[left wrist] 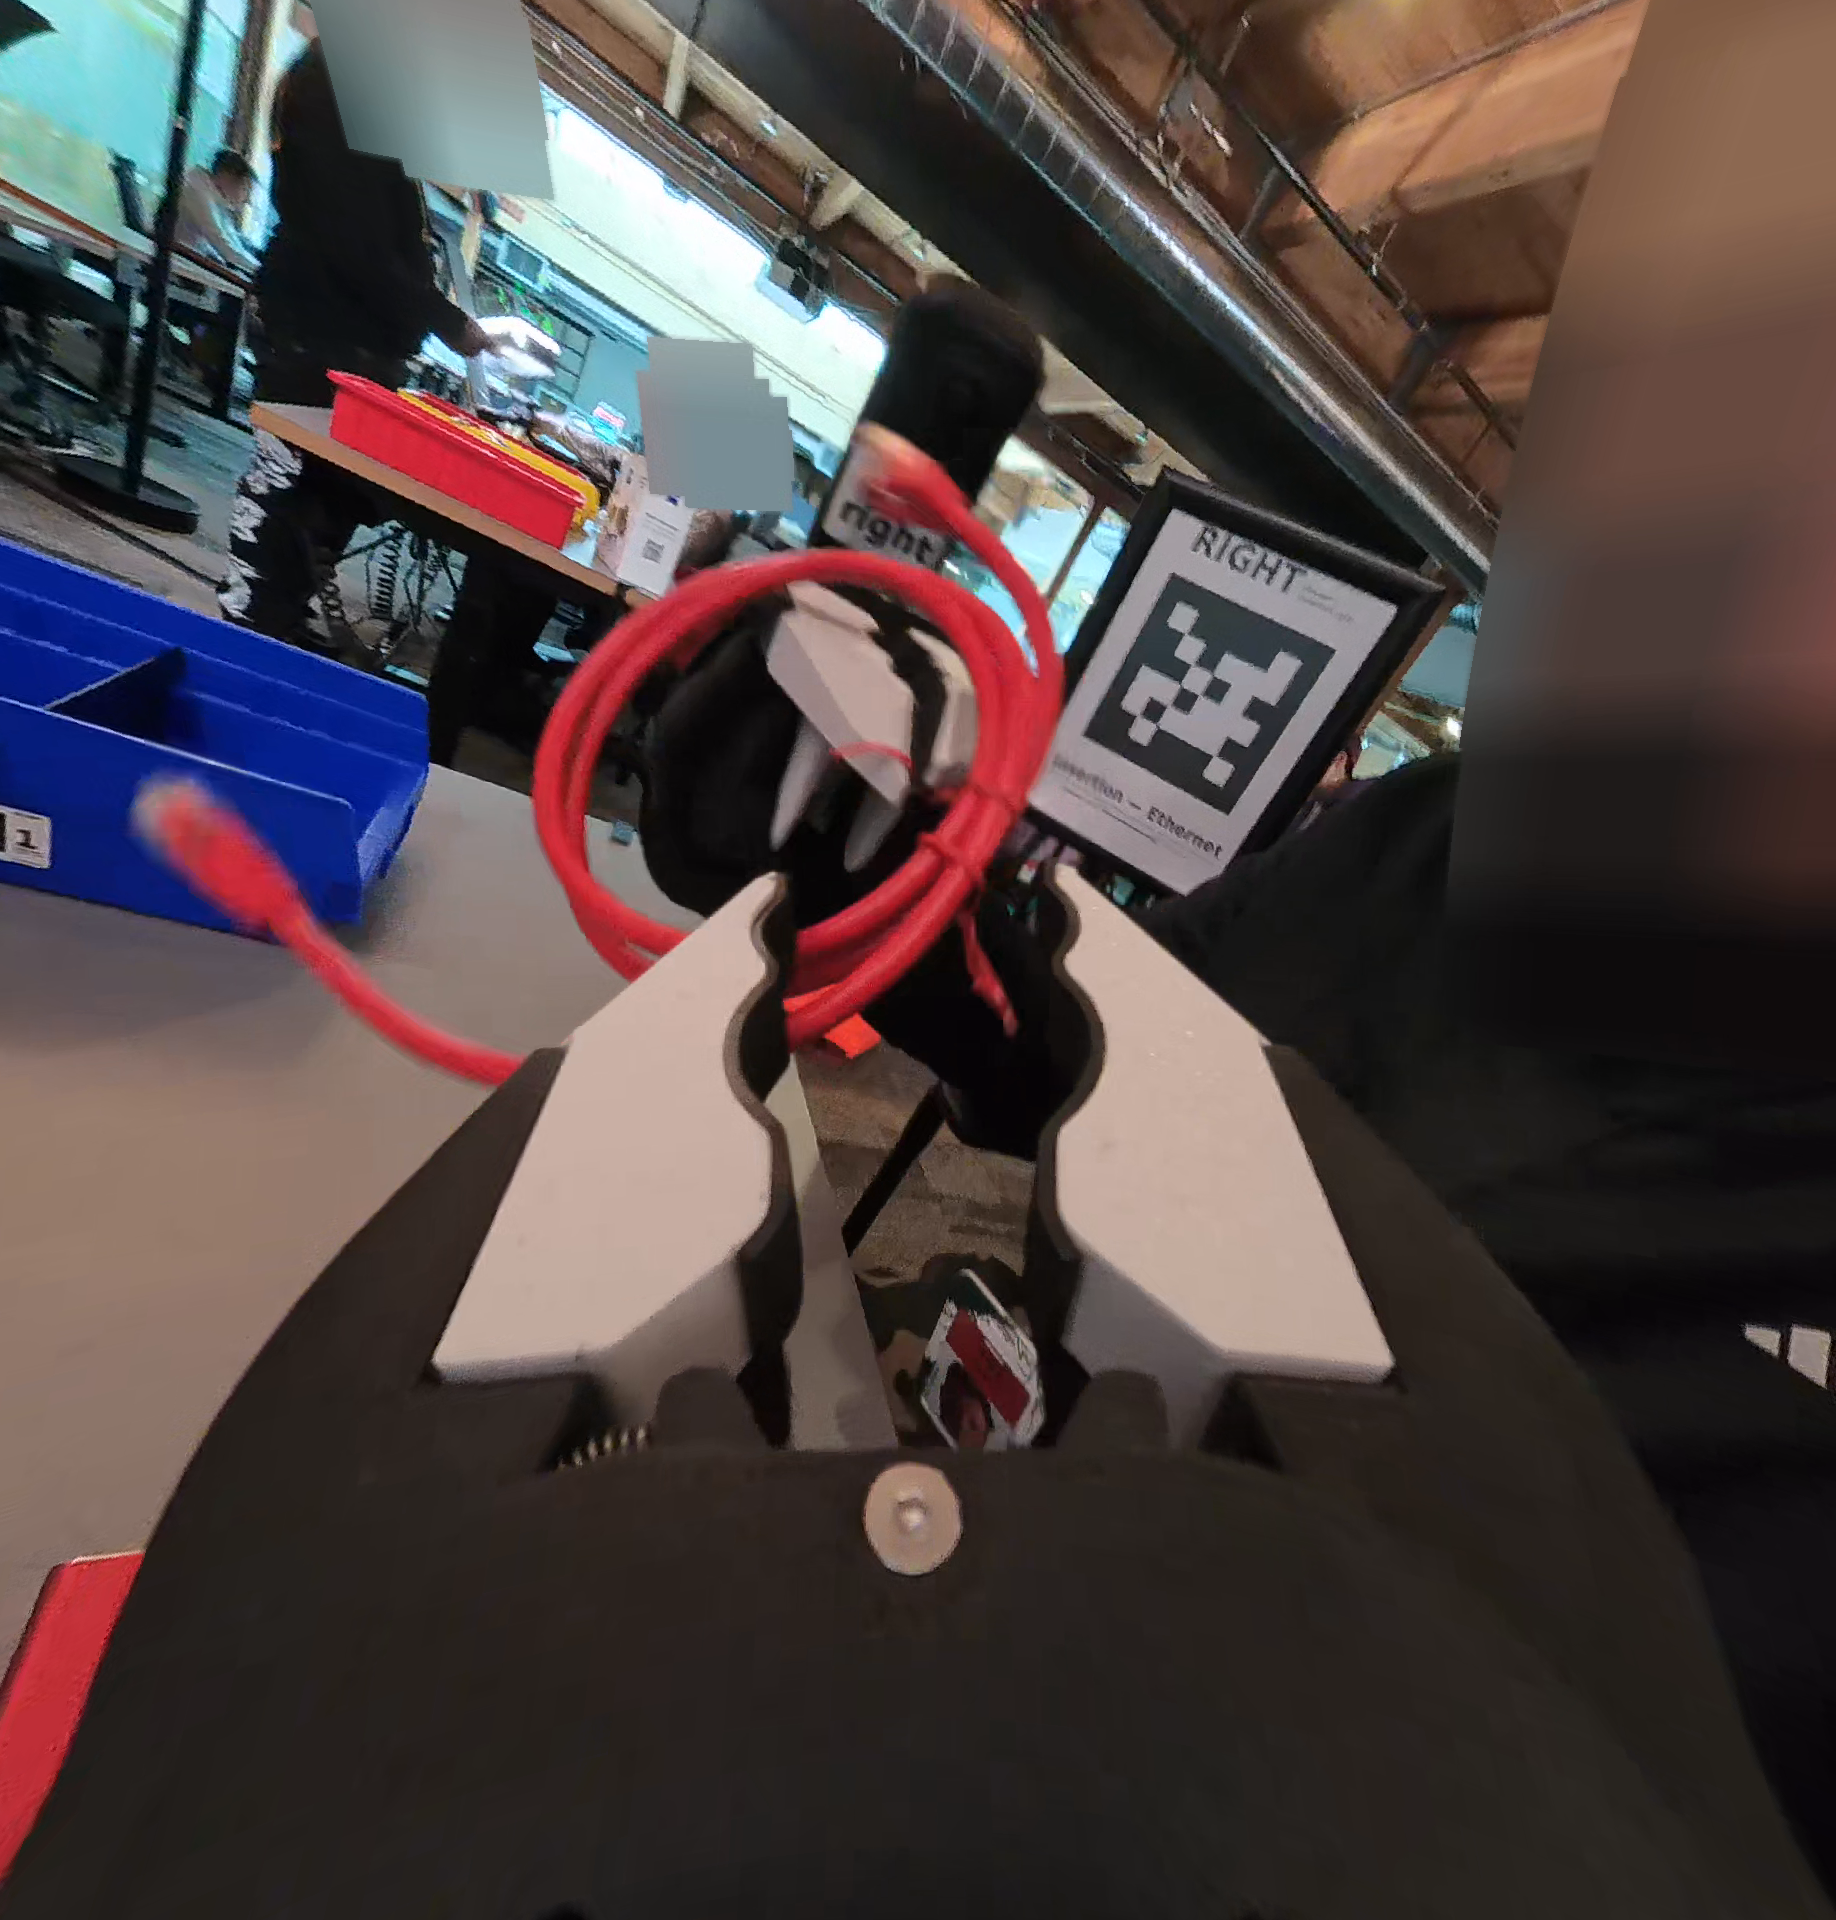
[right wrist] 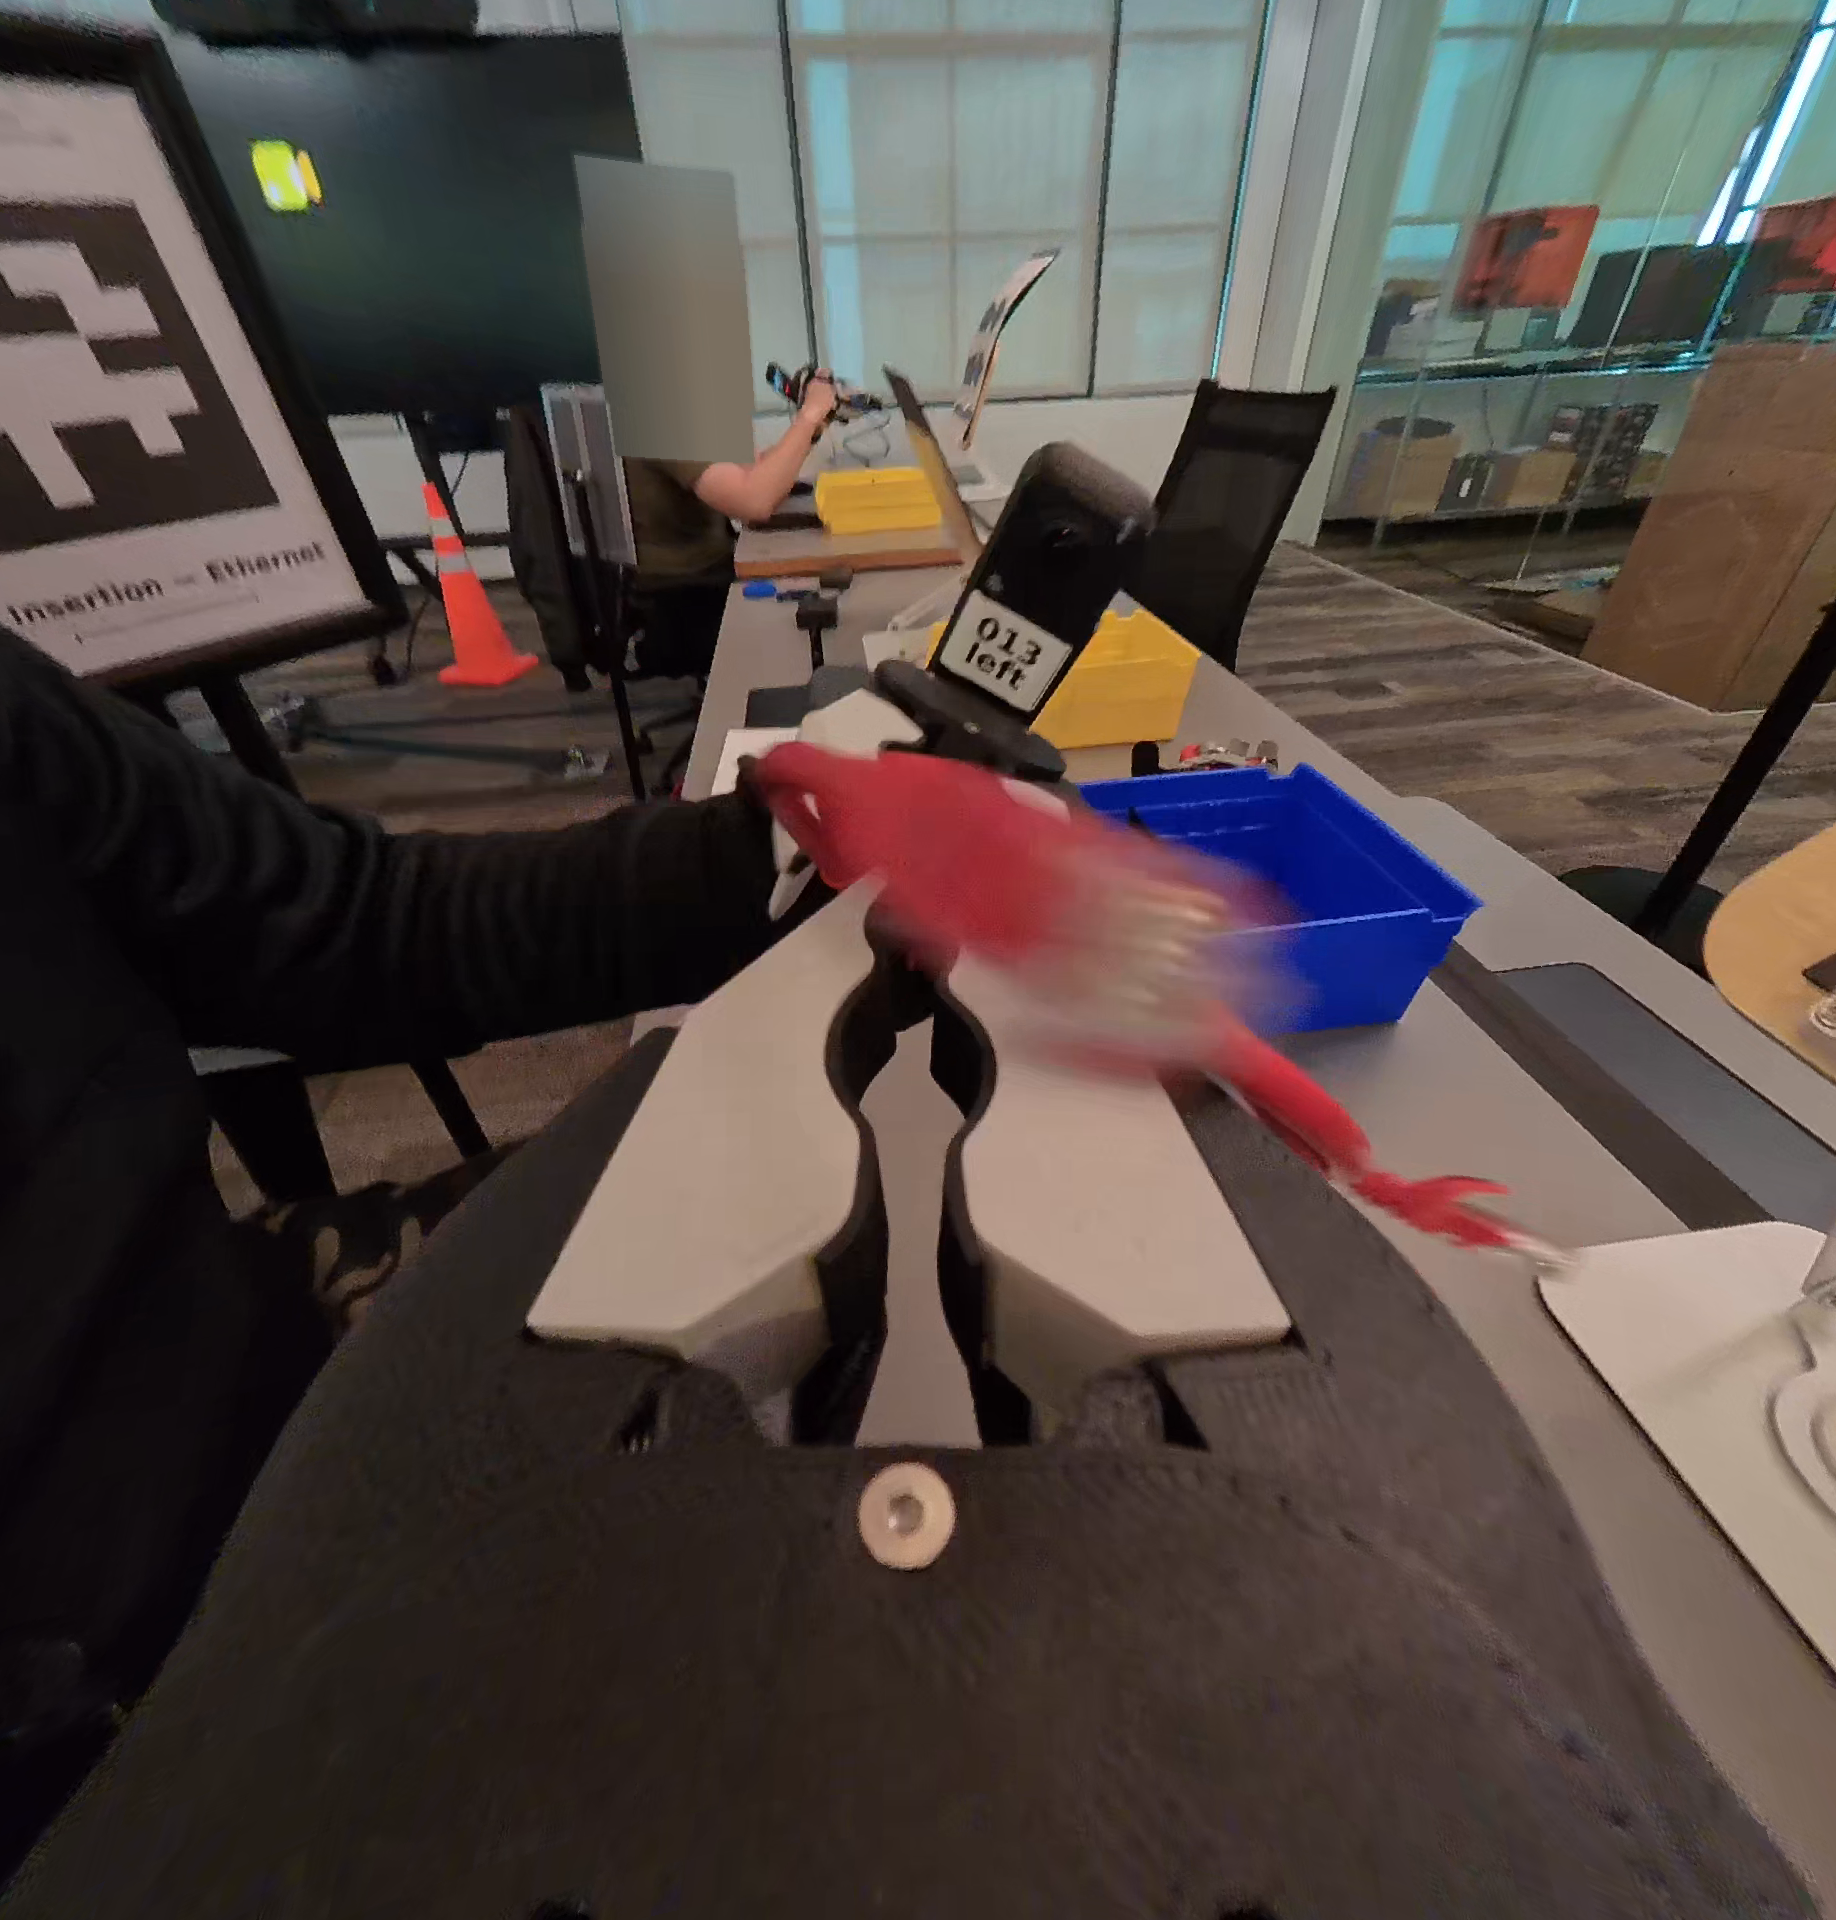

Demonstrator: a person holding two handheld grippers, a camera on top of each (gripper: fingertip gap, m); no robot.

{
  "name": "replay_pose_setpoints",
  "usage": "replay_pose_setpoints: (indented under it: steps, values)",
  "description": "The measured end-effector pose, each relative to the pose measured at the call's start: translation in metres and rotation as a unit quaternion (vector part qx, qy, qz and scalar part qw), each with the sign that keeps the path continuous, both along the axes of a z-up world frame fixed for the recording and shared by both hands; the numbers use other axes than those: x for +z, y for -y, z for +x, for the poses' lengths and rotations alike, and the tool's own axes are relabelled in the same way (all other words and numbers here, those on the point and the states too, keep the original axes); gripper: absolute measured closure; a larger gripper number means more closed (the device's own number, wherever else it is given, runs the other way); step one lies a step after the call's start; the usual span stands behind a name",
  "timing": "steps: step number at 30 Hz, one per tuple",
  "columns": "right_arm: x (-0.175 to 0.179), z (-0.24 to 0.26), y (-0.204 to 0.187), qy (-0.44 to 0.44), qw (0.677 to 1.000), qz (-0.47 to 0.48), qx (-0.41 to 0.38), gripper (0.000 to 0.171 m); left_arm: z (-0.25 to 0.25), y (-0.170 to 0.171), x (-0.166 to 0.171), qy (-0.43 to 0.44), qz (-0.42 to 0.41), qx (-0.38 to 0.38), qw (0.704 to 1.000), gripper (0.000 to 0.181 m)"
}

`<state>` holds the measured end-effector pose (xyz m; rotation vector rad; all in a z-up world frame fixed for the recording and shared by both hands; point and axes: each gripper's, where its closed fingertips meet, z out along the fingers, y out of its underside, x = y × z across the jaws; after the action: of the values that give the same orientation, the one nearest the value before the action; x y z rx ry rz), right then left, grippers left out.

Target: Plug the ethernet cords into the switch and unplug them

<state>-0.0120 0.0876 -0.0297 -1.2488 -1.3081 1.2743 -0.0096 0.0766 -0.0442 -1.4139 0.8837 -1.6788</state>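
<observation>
A red ethernet cord [left wrist: 602, 675], coiled and bound with a red tie [left wrist: 981, 945], hangs in the air over the grey table [left wrist: 166, 1195]. My right gripper [left wrist: 831, 826] is shut on the coil near the tie; in the right wrist view [right wrist: 909, 935] its jaws are nearly together, with the blurred cord [right wrist: 997, 883] at the tips. One plug [left wrist: 192, 831] sticks out to the left and another [left wrist: 903, 478] points up. My left gripper [left wrist: 914, 899] is open, with the coil's lower arc between its fingertips. No switch shows in either view.
A blue bin [left wrist: 166, 727] [right wrist: 1309, 862] stands on the table to the left of the cord. A framed marker sign [left wrist: 1205, 696] [right wrist: 114, 364] stands behind it. A white plate [right wrist: 1672, 1351] lies at the right and a yellow bin [right wrist: 1122, 675] farther back. People work at other tables. Less than 4 cm separates the two grippers' tips.
</observation>
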Motion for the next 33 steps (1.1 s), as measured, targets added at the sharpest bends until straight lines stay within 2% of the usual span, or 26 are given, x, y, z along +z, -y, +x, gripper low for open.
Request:
replay_pose_setpoints:
  steps: [1,3,6,10,14,18,19,21,23,30,33]
  values:
    - [0.000,0.002,-0.003,0.000,1.000,-0.008,-0.005,0.171,0.003,0.004,-0.003,-0.017,0.017,-0.004,1.000,0.138]
    - [-0.002,0.003,-0.009,0.004,1.000,-0.021,-0.013,0.171,0.012,0.011,-0.014,-0.062,0.068,0.000,0.996,0.141]
    - [-0.010,0.003,-0.021,0.019,0.998,-0.033,-0.040,0.171,0.024,0.027,-0.013,-0.072,0.080,-0.029,0.994,0.138]
    - [-0.029,-0.002,-0.027,0.080,0.994,0.007,-0.074,0.171,0.030,0.031,-0.014,-0.102,0.082,-0.030,0.991,0.133]
    - [-0.025,-0.001,-0.026,0.080,0.993,0.019,-0.081,0.171,0.028,0.033,-0.010,-0.100,0.089,-0.028,0.991,0.132]
    - [-0.016,0.002,-0.026,0.074,0.991,0.045,-0.101,0.171,0.026,0.036,0.002,-0.054,0.083,-0.037,0.994,0.131]
    - [-0.015,0.002,-0.027,0.078,0.989,0.064,-0.112,0.171,0.026,0.035,0.006,-0.040,0.081,-0.034,0.995,0.133]
    - [-0.016,0.001,-0.024,0.099,0.982,0.102,-0.122,0.171,0.027,0.029,0.006,-0.028,0.067,-0.024,0.997,0.153]
    - [-0.013,0.000,-0.019,0.097,0.981,0.121,-0.119,0.171,0.028,0.030,0.011,0.002,0.057,-0.031,0.998,0.162]
    - [-0.001,0.006,-0.022,0.071,0.982,0.117,-0.133,0.171,0.034,0.022,0.012,0.008,0.074,0.012,0.997,0.172]
    - [0.009,0.010,-0.015,0.044,0.990,0.084,-0.102,0.171,0.025,0.018,0.019,0.034,0.077,0.026,0.996,0.174]
